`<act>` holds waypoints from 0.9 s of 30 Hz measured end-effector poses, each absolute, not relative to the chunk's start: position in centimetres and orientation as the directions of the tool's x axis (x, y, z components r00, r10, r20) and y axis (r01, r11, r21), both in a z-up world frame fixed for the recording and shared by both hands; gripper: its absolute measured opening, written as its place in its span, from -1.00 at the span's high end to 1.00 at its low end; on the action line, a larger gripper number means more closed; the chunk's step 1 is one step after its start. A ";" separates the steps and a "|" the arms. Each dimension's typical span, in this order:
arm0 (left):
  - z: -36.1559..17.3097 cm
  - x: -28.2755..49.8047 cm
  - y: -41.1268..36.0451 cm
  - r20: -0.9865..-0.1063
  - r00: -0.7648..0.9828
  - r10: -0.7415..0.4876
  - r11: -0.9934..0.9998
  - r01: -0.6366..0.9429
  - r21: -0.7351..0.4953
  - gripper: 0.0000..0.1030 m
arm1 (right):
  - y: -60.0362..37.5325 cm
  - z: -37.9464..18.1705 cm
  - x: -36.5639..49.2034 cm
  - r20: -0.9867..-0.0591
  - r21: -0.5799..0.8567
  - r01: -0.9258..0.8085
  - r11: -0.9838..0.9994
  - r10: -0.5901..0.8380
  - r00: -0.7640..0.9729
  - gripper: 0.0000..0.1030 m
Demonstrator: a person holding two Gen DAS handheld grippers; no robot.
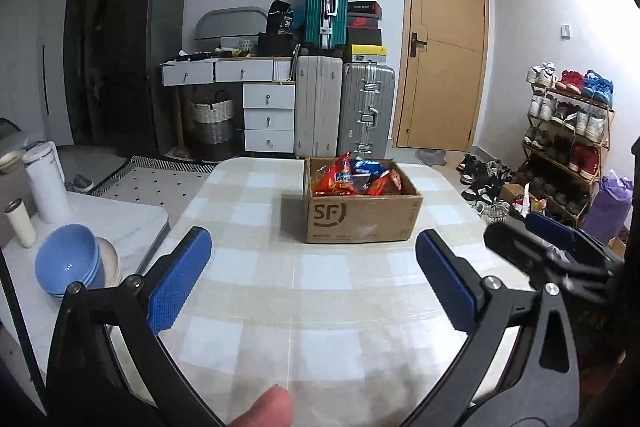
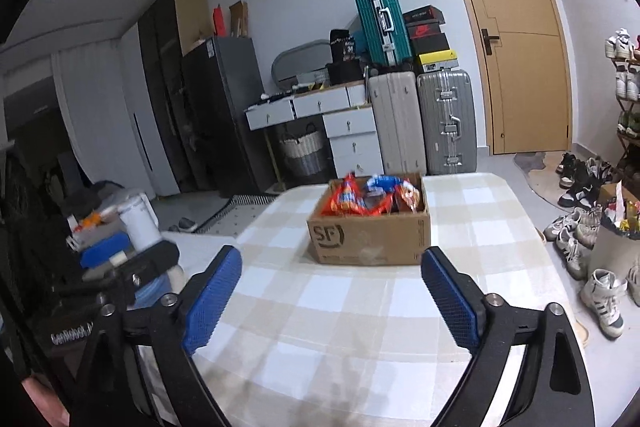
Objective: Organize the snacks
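Note:
A brown cardboard box marked SF [image 1: 360, 217] [image 2: 370, 237] stands on the checked table [image 1: 280, 287] [image 2: 340, 307]. It holds several red, orange and blue snack bags [image 1: 354, 177] [image 2: 372, 197]. My left gripper [image 1: 312, 251] is open and empty, above the table in front of the box. My right gripper [image 2: 330, 263] is open and empty, also in front of the box. The right gripper also shows at the right edge of the left wrist view [image 1: 552, 247]. The left gripper shows at the left of the right wrist view [image 2: 132, 271].
Stacked blue bowls [image 1: 70, 259] and white cups [image 1: 44, 187] sit on a side surface to the left. Suitcases [image 1: 344, 107], white drawers [image 1: 268, 115] and a wooden door [image 1: 444, 39] stand behind. A shoe rack [image 1: 568, 135] and shoes on the floor [image 2: 580, 247] are to the right.

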State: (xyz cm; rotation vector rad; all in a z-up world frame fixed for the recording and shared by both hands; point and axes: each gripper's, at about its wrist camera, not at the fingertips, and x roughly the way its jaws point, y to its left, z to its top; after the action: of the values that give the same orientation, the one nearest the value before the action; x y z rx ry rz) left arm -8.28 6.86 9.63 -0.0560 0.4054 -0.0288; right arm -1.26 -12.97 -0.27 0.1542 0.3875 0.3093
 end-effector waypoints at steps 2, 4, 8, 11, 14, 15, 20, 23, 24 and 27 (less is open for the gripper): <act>8.4 -6.7 7.1 -0.398 0.917 -0.038 0.998 0.015 -0.061 -0.98 | -12.9 -1.6 -0.5 -0.354 0.186 -0.256 0.949 0.308 0.883 -0.83; 7.1 -5.1 7.3 -0.399 0.917 -0.025 0.999 0.007 -0.048 -0.98 | -13.0 -2.7 0.2 -0.355 0.179 -0.252 0.951 0.301 0.885 -0.83; 5.1 -0.8 6.8 -0.404 0.915 0.001 1.000 -0.004 -0.007 -0.98 | -13.3 -4.3 1.9 -0.369 0.166 -0.246 0.955 0.292 0.883 -0.83; 4.7 1.5 6.8 -0.426 0.904 -0.021 0.999 0.001 -0.046 -0.98 | -13.7 -5.1 2.4 -0.359 0.171 -0.249 0.953 0.295 0.885 -0.83; 4.8 1.6 6.5 -0.383 0.924 0.012 0.999 -0.030 -0.043 -0.98 | -14.1 -5.3 2.4 -0.356 0.167 -0.247 0.955 0.292 0.888 -0.83; 5.0 1.7 6.2 -0.375 0.927 0.019 0.999 -0.035 -0.034 -0.98 | -14.2 -5.4 2.3 -0.352 0.160 -0.244 0.956 0.286 0.891 -0.83; 4.5 1.6 4.3 -0.362 0.932 0.023 1.000 -0.021 0.009 -0.98 | -14.6 -5.4 1.4 -0.334 0.157 -0.232 0.960 0.272 0.902 -0.85; 4.6 0.7 3.4 -0.343 0.939 0.018 0.999 -0.007 0.034 -0.98 | -14.7 -5.5 1.0 -0.331 0.151 -0.226 0.962 0.265 0.906 -0.85; 4.6 0.4 3.0 -0.326 0.945 0.019 0.999 -0.005 0.041 -0.98 | -14.7 -5.4 0.9 -0.329 0.149 -0.226 0.963 0.263 0.907 -0.85; 4.7 0.1 2.5 -0.290 0.957 0.020 0.999 -0.006 0.048 -0.98 | -14.8 -5.5 0.8 -0.322 0.153 -0.229 0.961 0.268 0.908 -0.86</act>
State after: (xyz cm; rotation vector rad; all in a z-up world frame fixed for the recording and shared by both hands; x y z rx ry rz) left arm 0.08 2.49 4.71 0.0465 0.2950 0.0133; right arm 0.77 -14.77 -5.46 0.1131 0.3476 0.2568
